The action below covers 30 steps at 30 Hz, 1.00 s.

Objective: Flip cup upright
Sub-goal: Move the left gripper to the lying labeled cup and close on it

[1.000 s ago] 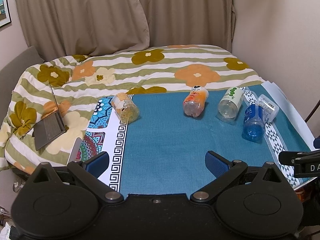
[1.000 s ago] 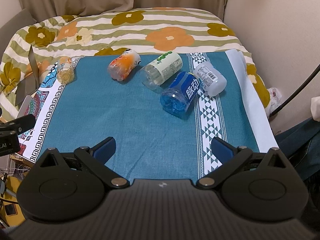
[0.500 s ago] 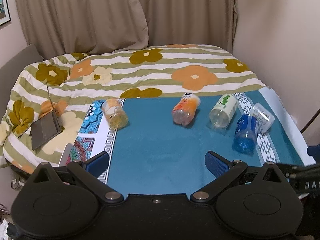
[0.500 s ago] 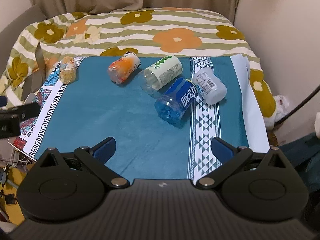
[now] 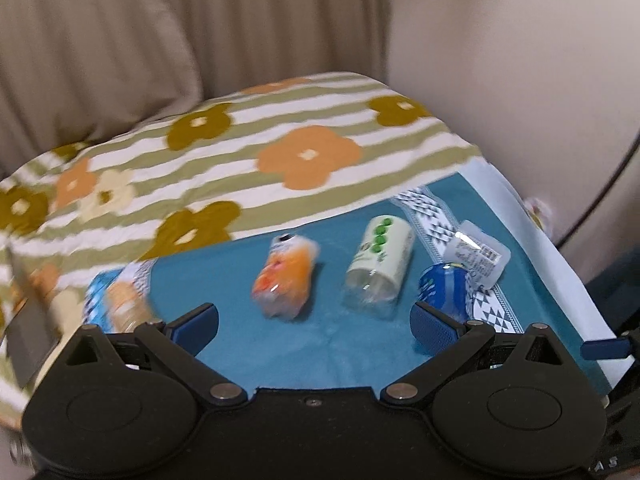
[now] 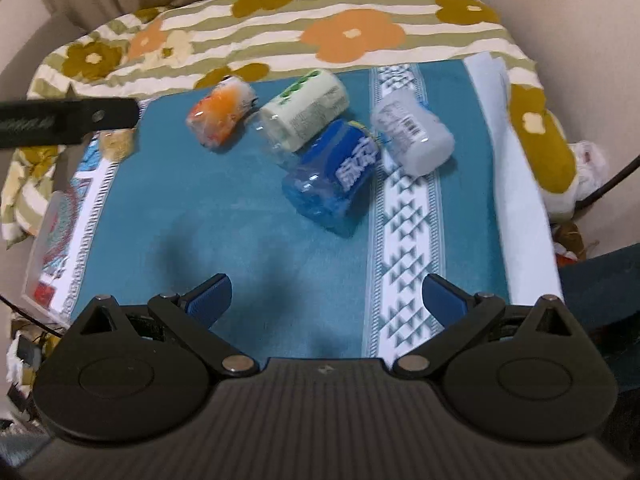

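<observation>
Several cut-bottle cups lie on their sides on a teal cloth (image 6: pixel 200 220): an orange one (image 6: pixel 222 116), a white-green one (image 6: pixel 304 110), a blue one (image 6: pixel 332 172), a clear one with a barcode (image 6: pixel 412 136) and a yellowish one at the far left (image 5: pixel 126 308). In the left wrist view the orange (image 5: pixel 286 280), white-green (image 5: pixel 378 266), blue (image 5: pixel 448 288) and clear (image 5: pixel 478 254) cups lie ahead. My left gripper (image 5: pixel 314 330) is open and empty, short of the cups. My right gripper (image 6: pixel 326 300) is open and empty, nearer than the blue cup.
The cloth lies on a bed with a flowered striped quilt (image 6: pixel 352 32). A wall stands to the right (image 5: pixel 520 60) and curtains behind (image 5: pixel 180 32). A laptop (image 5: pixel 28 344) lies at the left. The left gripper's body (image 6: pixel 68 120) shows at the right view's left edge.
Both grippers have moved forward toward the cups, which look larger and closer. The left gripper has swung to the right. Both stay open.
</observation>
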Available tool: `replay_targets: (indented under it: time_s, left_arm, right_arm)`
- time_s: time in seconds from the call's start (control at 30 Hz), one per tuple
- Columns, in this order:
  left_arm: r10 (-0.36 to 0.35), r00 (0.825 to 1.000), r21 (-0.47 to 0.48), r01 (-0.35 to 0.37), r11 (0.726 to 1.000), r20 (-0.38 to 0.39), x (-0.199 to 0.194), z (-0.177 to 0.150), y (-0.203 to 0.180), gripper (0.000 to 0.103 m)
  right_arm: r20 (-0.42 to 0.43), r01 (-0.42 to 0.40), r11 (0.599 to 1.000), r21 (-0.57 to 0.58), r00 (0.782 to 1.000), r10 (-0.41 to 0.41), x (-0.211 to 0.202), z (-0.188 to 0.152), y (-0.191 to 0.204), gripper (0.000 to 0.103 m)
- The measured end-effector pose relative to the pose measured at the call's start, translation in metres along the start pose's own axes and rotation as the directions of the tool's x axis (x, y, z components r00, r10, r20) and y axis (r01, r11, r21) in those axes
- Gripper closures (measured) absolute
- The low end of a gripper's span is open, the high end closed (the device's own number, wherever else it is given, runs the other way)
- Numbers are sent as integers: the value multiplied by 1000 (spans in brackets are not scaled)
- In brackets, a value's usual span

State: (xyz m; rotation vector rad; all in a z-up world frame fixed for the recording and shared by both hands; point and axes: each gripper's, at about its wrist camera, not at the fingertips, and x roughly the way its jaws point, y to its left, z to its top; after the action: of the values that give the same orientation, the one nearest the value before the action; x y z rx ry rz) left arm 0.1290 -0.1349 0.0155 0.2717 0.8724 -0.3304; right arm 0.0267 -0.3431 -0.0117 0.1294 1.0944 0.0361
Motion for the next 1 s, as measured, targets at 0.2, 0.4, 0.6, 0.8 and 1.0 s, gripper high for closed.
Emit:
replay_targets:
  time_s: [0.2, 0.4, 0.6, 0.8, 1.0]
  left_arm:
    - [-77, 995, 122, 85, 989, -68, 60, 30, -15, 0]
    - [-141, 976, 217, 176, 960, -165, 122, 48, -28, 4]
    - [-176, 953, 266, 241, 933, -247, 160, 50, -36, 8]
    - [-198, 929, 279, 289, 916, -312, 186, 45, -42, 15]
    - [-191, 918, 295, 300, 907, -347, 199, 39, -48, 36]
  right_arm:
    - [5, 106, 992, 74, 994, -107, 13, 10, -12, 0]
    - [-21, 157, 970, 187, 988, -156, 29, 15, -30, 0]
    - [-67, 200, 943, 267, 980, -189, 42, 8, -38, 0]
    - [-76, 205, 923, 327, 979, -191, 48, 4, -42, 0]
    - [-86, 205, 914, 349, 979, -186, 53, 3, -43, 0]
